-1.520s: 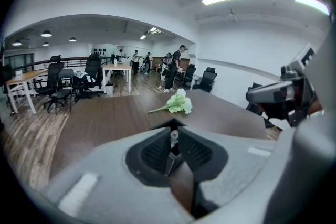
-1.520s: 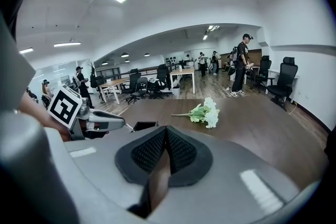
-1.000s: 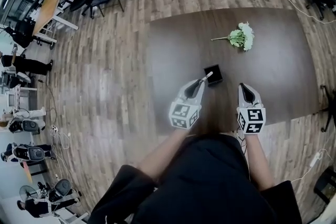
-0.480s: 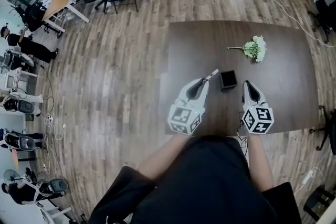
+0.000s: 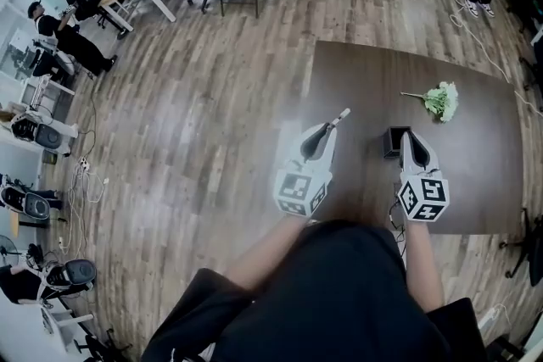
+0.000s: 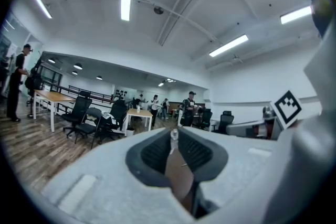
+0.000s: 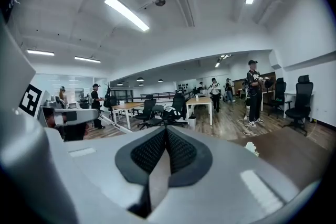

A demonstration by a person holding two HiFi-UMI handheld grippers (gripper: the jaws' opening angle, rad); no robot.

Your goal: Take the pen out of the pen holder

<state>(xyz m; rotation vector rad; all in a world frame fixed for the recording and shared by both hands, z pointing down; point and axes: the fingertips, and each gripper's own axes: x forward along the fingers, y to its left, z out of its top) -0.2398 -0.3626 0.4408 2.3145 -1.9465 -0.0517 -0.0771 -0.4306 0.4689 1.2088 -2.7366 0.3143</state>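
The pen (image 5: 338, 116) is sitting clear of the pen holder (image 5: 392, 142), its pale end poking up and to the right out of the left gripper (image 5: 321, 134), whose jaws are pinching it along the barrel. In the left gripper view the pen (image 6: 173, 140) is running straight up between the ribbed pads, probably gripped low so that it does not swing. The left gripper is hanging near the left edge of the table (image 5: 475, 182), well apart from the holder, which suggests the lift-out itself is done. The right gripper (image 5: 411, 142) is lying just beside the holder with its jaws pressed together on nothing (image 7: 164, 157), seemingly only parked there. Flowers (image 5: 441, 100) are lying farther back on the table. Most of the barrel is being hidden by the jaws, the right gripper is covering the holder's right side, and its dark inside is giving no sign of whether anything else is in it.
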